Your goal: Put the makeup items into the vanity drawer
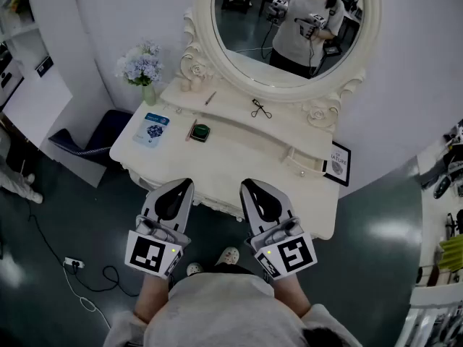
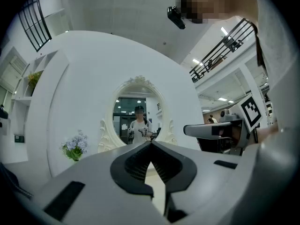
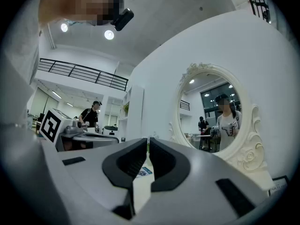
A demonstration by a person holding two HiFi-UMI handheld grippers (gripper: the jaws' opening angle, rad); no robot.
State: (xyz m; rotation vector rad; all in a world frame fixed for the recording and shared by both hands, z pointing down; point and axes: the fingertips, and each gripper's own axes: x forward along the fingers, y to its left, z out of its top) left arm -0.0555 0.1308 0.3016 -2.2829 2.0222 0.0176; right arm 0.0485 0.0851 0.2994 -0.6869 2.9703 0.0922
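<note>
The task has not properly begun, by my reading: this is the approach, with every makeup item lying on the white vanity bench [image 1: 239, 150] below its oval mirror [image 1: 246, 20] and nothing yet in a drawer. Both tools hover at 6 o'clock, short of the bench's front edge and pointing level at it. The left tool [image 1: 184, 186] has its jaws closed tip to tip on nothing, and the right tool [image 1: 249, 186] is all but closed, a thin slit between the pads and likewise empty. A vase of flowers [image 1: 141, 65] stands at 10 o'clock. The next move calls for opening a drawer first, possibly the small knobbed front [image 1: 307, 163] at 3 o'clock, though the view is too coarse to be sure. Then the jaws must spread to pick up thin, flat things. A framed sign [image 1: 338, 163] at 3 o'clock seems to read "NATURE". The blue packet [image 1: 153, 129] at 9 o'clock carries print too small to read. Beside it lie a green compact [image 1: 200, 131], an eyelash curler [image 1: 259, 108] and a pencil [image 1: 210, 98].
</note>
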